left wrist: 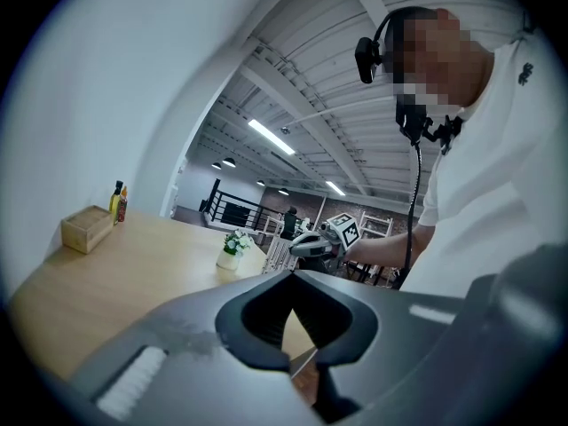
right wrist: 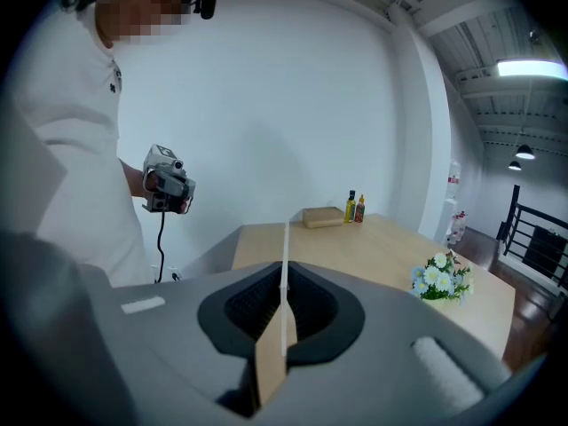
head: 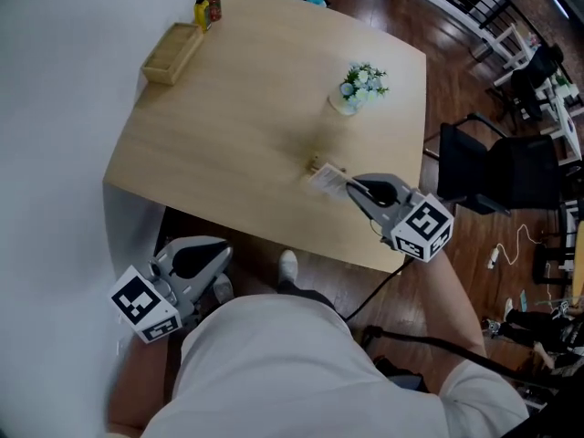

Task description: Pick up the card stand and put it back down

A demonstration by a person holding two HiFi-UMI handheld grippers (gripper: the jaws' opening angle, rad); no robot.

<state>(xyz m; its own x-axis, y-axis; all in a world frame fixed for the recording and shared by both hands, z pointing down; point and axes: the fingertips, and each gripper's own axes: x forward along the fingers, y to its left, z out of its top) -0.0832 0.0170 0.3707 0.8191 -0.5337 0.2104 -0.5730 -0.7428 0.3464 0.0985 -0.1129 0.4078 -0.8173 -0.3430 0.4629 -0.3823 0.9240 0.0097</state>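
- Head view: the right gripper [head: 352,188] reaches over the near right part of the worktop [head: 237,126]. Its fingers are clamped on the card stand [head: 326,177], which sticks out past the fingertips toward the middle of the worktop.
- The stand looks lifted off the surface.
- A flower pot [head: 360,89] stands beyond the stand and well apart from it. A wooden box [head: 173,53] lies at the far left corner, with two bottles [head: 206,5] just behind it.
- The left gripper [head: 217,261] hangs below the near edge of the worktop, beside the person's white shirt [head: 274,363], well apart from the stand. A black chair [head: 493,172] stands on the floor at the right.
- Left gripper view: its fingers [left wrist: 240,325] are drawn together with nothing between them. Only the worktop and floor show through the hollow behind the tips.
- Farther off, the right gripper [left wrist: 306,247] is raised above the worktop's near side, with the flower pot [left wrist: 232,251] to its left.
- Right gripper view: the fingers [right wrist: 235,313] are pressed on the card stand [right wrist: 284,282] from both sides.
- The white card stands edge-on and upright, running up the middle of the hollow and rising above it. The wooden base sits low between the tips.
- Beyond lie the wooden box [right wrist: 323,216] and the flower pot [right wrist: 439,278]. The left gripper [right wrist: 166,180] is held at the far left.
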